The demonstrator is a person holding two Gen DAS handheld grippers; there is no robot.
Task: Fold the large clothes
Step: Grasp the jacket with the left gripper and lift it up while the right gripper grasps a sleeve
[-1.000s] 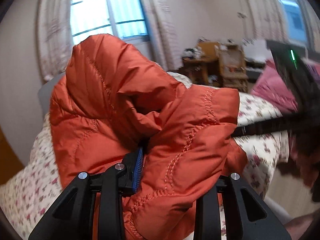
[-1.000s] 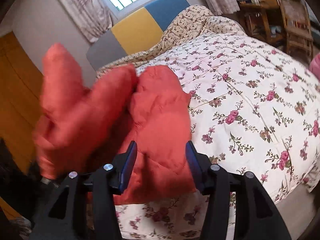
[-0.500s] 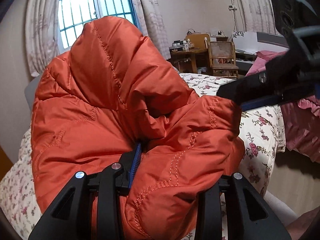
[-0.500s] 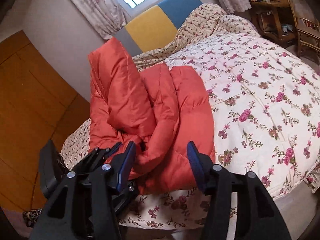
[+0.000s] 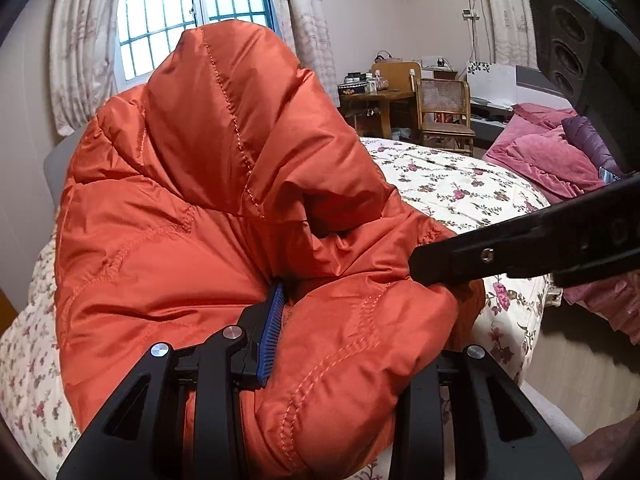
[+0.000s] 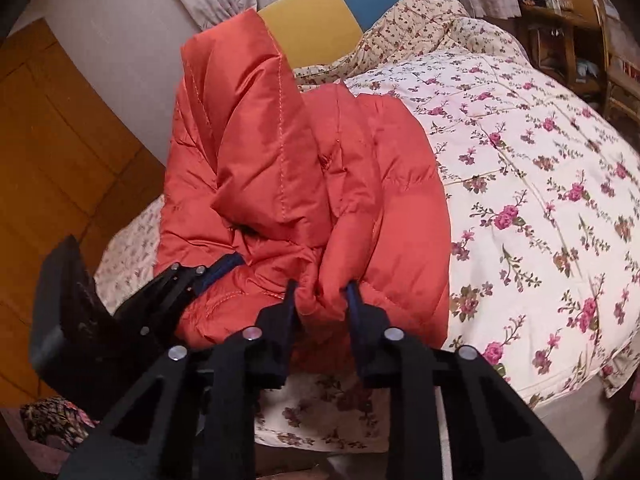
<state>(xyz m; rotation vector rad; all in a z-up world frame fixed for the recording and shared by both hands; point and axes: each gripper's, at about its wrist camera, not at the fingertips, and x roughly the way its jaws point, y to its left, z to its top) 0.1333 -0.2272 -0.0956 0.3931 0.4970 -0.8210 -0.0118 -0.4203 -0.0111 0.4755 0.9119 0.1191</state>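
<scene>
Right tongs [image 6: 322, 300] swung in from open air at the frame's right onto the jacket's [image 6: 280, 184] near edge and have just been closing; they now pinch a bunched fold, low centre of the right view. Left tongs [image 5: 344, 344] hold a thick wad of the same hem, gripping it. Jacket heaped on the bed's [image 6: 540, 200] near left corner, hood standing up. Both ends held — I judge I can lift and spread next.
</scene>
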